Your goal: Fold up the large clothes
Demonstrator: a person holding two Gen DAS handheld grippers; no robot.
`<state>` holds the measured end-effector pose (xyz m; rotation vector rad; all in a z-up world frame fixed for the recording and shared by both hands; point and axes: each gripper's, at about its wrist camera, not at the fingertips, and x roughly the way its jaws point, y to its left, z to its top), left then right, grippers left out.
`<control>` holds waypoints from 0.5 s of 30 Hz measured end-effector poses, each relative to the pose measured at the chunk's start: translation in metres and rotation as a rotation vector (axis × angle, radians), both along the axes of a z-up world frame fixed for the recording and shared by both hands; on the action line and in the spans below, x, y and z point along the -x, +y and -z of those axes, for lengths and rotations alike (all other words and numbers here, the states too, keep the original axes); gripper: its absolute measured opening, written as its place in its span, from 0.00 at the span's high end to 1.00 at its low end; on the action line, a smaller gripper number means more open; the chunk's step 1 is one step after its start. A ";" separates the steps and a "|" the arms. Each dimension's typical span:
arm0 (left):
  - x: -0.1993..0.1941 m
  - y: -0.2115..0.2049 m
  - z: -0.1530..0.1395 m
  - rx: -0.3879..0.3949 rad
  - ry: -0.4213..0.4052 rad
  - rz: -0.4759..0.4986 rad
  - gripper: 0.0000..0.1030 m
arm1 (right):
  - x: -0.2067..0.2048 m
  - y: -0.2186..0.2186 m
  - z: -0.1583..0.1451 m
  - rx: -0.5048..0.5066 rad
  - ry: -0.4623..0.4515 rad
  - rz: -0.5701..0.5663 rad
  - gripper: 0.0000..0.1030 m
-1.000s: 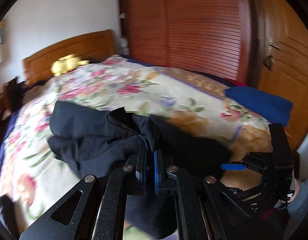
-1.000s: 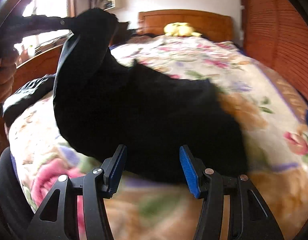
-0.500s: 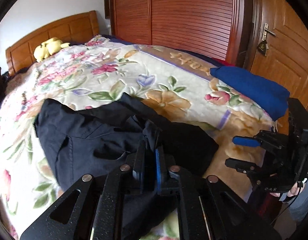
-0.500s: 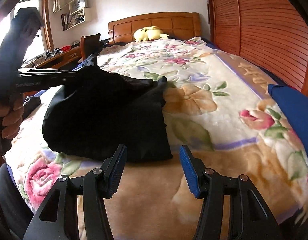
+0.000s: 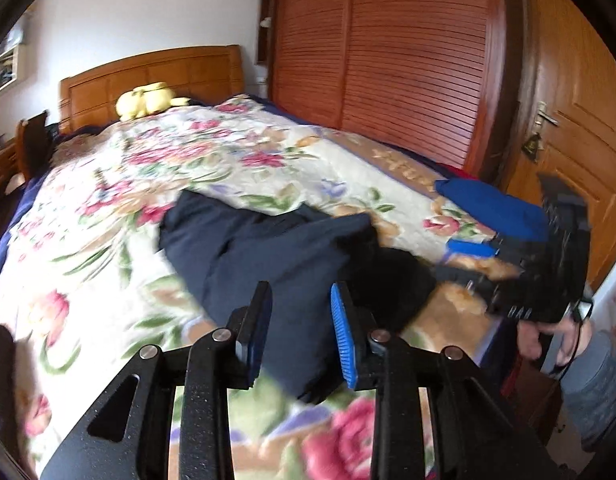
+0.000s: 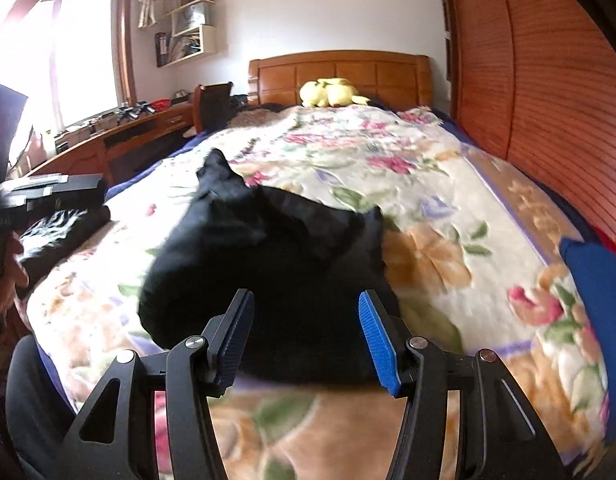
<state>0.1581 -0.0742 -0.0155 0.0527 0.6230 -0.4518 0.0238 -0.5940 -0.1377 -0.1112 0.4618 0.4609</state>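
A dark navy garment lies bunched on the flowered bedspread, near the foot of the bed. My left gripper hovers over its near edge with jaws opening; the cloth has dropped out from between the pads and lies beneath them. In the right wrist view the same garment looks black, a loose heap. My right gripper stands open just in front of the heap, nothing between its fingers. From the left wrist view the right gripper shows at the right, held in a hand.
A folded blue cloth rests at the bed's right corner. A yellow plush toy sits by the wooden headboard. Slatted wardrobe doors and a door stand right; a desk stands left. Another dark cloth lies at the left edge.
My left gripper let go of the dark garment and pulled back; its jaws have spread apart. The garment dropped onto the bed in a heap. The right gripper rose a little, still open.
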 end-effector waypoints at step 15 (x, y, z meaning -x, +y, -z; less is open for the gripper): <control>0.017 0.092 0.050 0.011 0.062 -0.199 0.70 | -0.040 0.071 -0.027 0.097 0.002 -0.084 0.40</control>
